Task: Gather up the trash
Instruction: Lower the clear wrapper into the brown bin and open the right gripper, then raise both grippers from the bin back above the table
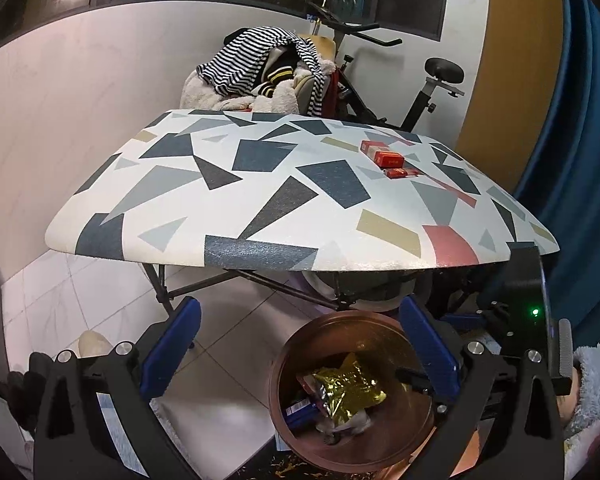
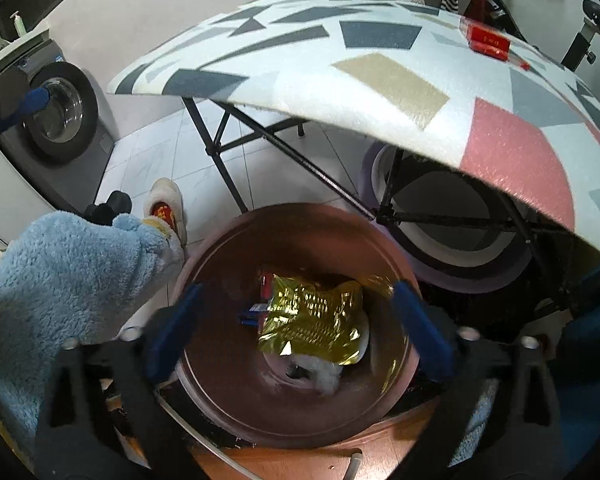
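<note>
Two flat red cardboard packets (image 1: 382, 156) remain up on the patterned table (image 1: 220, 208), far-right of both our wide-open, empty grippers: left gripper (image 1: 300, 352), right gripper (image 2: 296, 332).

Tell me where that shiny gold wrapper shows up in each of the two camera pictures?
Left wrist view: gold wrapper sits low, right of centre, inside the round brown bin.
Right wrist view: gold wrapper lies near the centre, lower half, inside the same bin.
Shared landmark: the patterned table above the bin.

a crumpled gold foil wrapper (image 2: 314, 316) lies atop other trash inside the round copper-brown bin (image 2: 220, 392) on the floor.
</note>
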A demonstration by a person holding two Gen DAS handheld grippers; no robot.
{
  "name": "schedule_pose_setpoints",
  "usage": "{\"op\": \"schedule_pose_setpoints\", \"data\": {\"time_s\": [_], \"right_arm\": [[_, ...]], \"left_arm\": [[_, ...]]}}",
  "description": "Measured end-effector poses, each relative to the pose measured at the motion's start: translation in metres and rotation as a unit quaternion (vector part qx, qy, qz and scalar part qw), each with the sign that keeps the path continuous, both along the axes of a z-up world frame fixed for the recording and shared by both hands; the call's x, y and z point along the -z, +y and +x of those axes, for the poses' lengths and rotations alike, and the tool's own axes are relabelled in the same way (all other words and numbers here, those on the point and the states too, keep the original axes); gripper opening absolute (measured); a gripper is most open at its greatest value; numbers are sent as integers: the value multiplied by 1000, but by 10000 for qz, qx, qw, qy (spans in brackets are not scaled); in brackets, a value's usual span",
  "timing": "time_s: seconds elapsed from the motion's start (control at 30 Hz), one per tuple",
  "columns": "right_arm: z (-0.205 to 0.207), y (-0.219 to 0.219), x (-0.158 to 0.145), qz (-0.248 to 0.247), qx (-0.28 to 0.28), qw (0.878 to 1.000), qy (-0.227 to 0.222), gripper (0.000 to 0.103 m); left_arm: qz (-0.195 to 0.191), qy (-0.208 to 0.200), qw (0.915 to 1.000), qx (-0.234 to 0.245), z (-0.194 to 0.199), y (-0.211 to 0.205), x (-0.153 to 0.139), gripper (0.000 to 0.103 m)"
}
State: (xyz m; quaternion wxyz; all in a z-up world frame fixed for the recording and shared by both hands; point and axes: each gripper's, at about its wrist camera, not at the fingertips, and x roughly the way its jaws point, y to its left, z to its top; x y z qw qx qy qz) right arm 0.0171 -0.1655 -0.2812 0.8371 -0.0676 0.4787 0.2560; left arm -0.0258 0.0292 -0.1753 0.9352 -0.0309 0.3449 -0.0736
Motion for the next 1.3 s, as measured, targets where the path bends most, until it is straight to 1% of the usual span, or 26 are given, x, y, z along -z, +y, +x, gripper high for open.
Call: {"op": "schedule_pose_setpoints", "data": {"time_s": [0.07, 0.17, 0.27, 0.3, 0.37, 0.47, 0.6, 0.67, 0.7, 0.77, 0.8, 1.0, 1.17, 1.23, 1.3], "right_arm": [[0, -2, -1, -24, 89, 10000, -6, 97], [3, -9, -5, 72, 265, 9996, -5, 97], [5, -19, -12, 261, 448, 9986, -38, 97], [7, -26, -20, 399, 566, 9976, -76, 97], [9, -32, -24, 454, 644, 9968, -115, 97], [14, -42, -39, 494, 829, 9948, -314, 97], [31, -58, -61, 547, 1109, 9913, -453, 97], [40, -66, -70, 513, 1209, 9901, -500, 97], [48, -71, -79, 413, 1296, 9887, -623, 97], [53, -75, -86, 341, 1328, 9881, -702, 97], [61, -78, -95, 272, 1342, 9873, -808, 97], [87, -89, -117, 128, 1213, 9861, -1124, 97], [108, -94, -124, 120, 1053, 9874, -1171, 97], [124, -94, -124, 180, 993, 9894, -1045, 97], [137, -91, -124, 226, 864, 9916, -937, 97]], "left_arm": [[18, 15, 10000, -63, 1, 1, 0, 97], [50, -23, 9999, -150, 2, 4, -1, 97], [155, -41, 9996, -220, 5, 4, -3, 97], [213, -76, 9995, -241, 7, 5, -4, 97], [311, -180, 9991, -222, 10, 6, -9, 97], [290, -342, 9989, -102, 15, 11, -18, 97], [299, -501, 9981, -195, 30, 17, -33, 97], [254, -556, 9978, -241, 38, 20, -40, 97], [192, -591, 9977, -254, 43, 23, -45, 97], [117, -635, 9976, -244, 51, 24, -50, 97], [110, -680, 9974, -228, 55, 25, -54, 97], [200, -905, 9956, -138, 80, 25, -70, 97], [176, -916, 9956, -30, 106, 25, -77, 97], [171, -924, 9956, 26, 114, 24, -78, 97], [243, -914, 9955, 56, 124, 22, -77, 97]]}}
